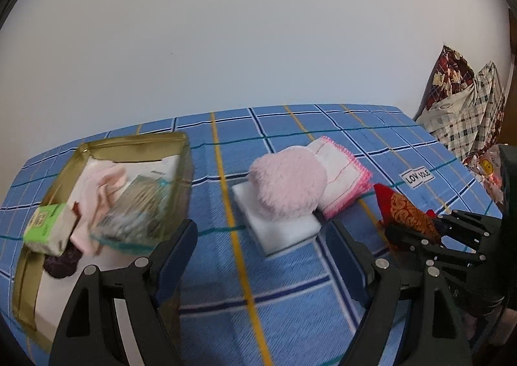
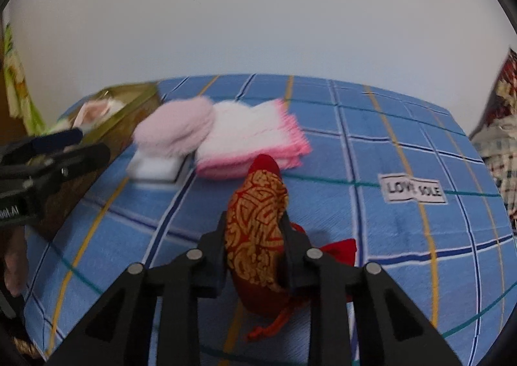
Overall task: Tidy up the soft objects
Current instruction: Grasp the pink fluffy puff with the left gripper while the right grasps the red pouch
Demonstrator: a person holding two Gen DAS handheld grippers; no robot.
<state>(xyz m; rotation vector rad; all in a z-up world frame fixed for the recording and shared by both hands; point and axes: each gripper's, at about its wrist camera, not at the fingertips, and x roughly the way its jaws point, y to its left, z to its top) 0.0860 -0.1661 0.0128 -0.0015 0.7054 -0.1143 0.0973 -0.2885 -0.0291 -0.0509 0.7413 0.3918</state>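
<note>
**Red pouch clamped at the lower centre of the right wrist view**

At the lower centre of the right wrist view, the right gripper (image 2: 253,227) was clenched on a red pouch (image 2: 258,224), a plump fabric bag with a gold scroll pattern and a red cord trailing beneath it. Its black fingers (image 2: 215,246) pressed both sides of the pouch.

Further up the frame lay a folded white cloth (image 2: 255,136) with a pink crocheted edge, and touching it at the left a fluffy pink puff (image 2: 174,130) sat on a white foam block (image 2: 152,167). All rested on a blue checked tablecloth (image 2: 404,146) crossed by yellow, white and dark lines, with a sewn label (image 2: 413,193) reading "LOVE SOLE" at the right.

In the left wrist view, the left gripper (image 1: 263,243) stood released, its jaws wide apart with nothing between them, low in the frame before the foam block. At the left sat a shallow gold tin (image 1: 184,152) holding pale pink fabric (image 1: 97,194), a clear crinkled packet (image 1: 139,217), a green and white box (image 1: 48,230) and a dark round item (image 1: 61,264). Patterned bags (image 1: 465,107) leaned against the wall at the upper right.
</note>
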